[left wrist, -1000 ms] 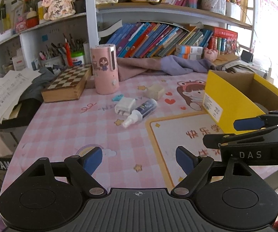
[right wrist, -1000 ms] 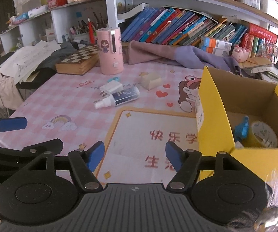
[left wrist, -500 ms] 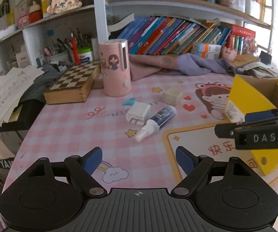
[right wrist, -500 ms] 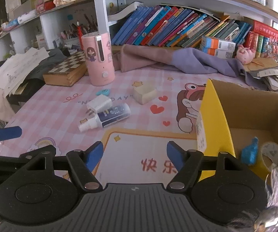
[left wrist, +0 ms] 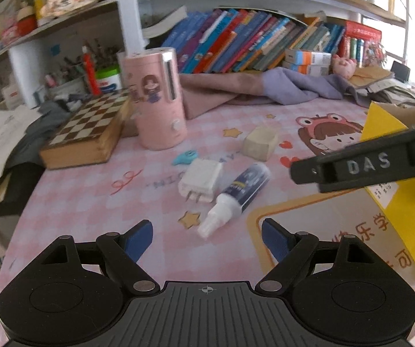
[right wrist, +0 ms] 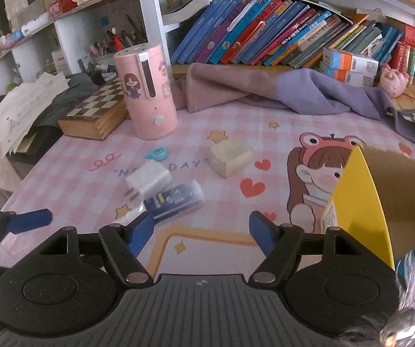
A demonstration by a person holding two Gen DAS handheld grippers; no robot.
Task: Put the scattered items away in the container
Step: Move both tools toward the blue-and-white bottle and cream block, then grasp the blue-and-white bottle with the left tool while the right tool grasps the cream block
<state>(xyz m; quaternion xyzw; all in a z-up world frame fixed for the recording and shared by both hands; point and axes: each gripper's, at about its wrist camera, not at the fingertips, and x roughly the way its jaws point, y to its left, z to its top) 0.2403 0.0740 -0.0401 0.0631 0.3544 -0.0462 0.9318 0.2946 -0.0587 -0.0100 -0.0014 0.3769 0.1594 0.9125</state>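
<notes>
The table (right wrist: pixel 71 179) under its pink checked mat carries the open yellow cardboard box (right wrist: pixel 360 190) at the right. Near it lie the white plug adapter (right wrist: pixel 148 180) touching the blue-labelled spray bottle (right wrist: pixel 172 201). Left gripper (left wrist: pixel 207 234) and right gripper (right wrist: pixel 201 228) hover with jaws wide, empty, probably lining up a pick.

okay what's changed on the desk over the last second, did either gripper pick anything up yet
Nothing picked up. Both grippers moved forward toward the scattered items: the left gripper and right gripper now sit close to the spray bottle, jaws open and empty. The charger plug, blue clip, cream block and yellow box stayed put.
</notes>
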